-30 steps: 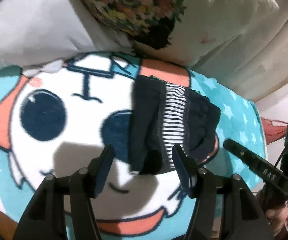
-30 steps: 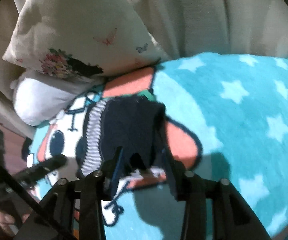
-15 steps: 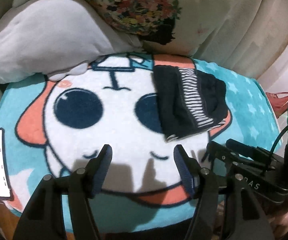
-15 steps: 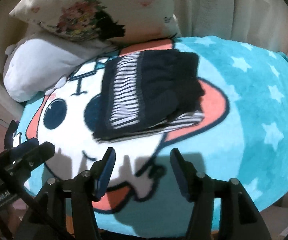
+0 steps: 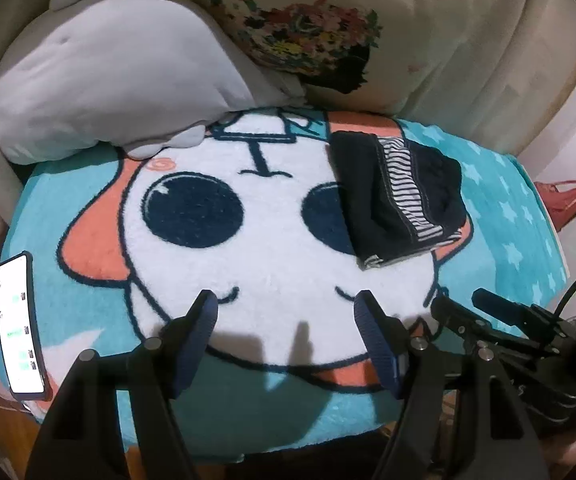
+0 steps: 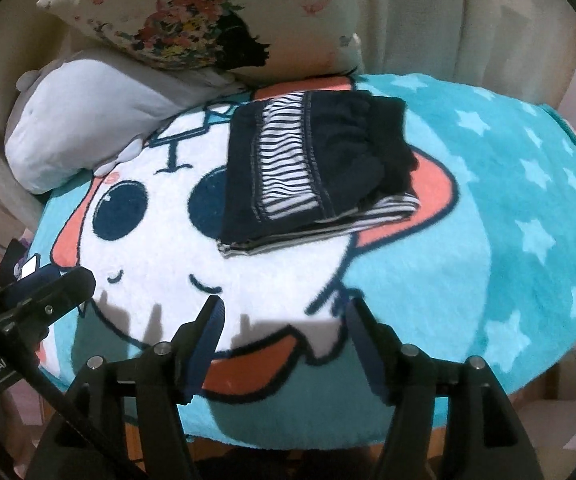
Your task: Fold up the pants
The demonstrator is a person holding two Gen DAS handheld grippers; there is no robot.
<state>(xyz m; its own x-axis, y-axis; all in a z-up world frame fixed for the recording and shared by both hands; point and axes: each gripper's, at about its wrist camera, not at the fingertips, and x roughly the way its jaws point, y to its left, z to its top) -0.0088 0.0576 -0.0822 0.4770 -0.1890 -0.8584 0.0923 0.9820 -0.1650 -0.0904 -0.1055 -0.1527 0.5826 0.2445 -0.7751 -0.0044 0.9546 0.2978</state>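
The dark navy pants (image 5: 398, 196) with a striped white panel lie folded in a compact stack on the teal cartoon blanket (image 5: 248, 248), at its far right part. They also show in the right wrist view (image 6: 316, 172), upper middle. My left gripper (image 5: 286, 310) is open and empty, hovering over the blanket's near edge, well short of the pants. My right gripper (image 6: 284, 316) is open and empty, also back from the pants. The right gripper's body shows at the lower right of the left wrist view (image 5: 528, 332).
A grey plush pillow (image 5: 108, 80) and a floral cushion (image 5: 328, 20) lean at the back. A phone (image 5: 20, 328) with a lit screen lies on the blanket's left edge. The blanket (image 6: 508, 220) drops off at its near and right edges.
Both grippers have pulled back from the pants toward the near edge of the blanket. One second ago they were right at the pants; the pants now lie folded and free.
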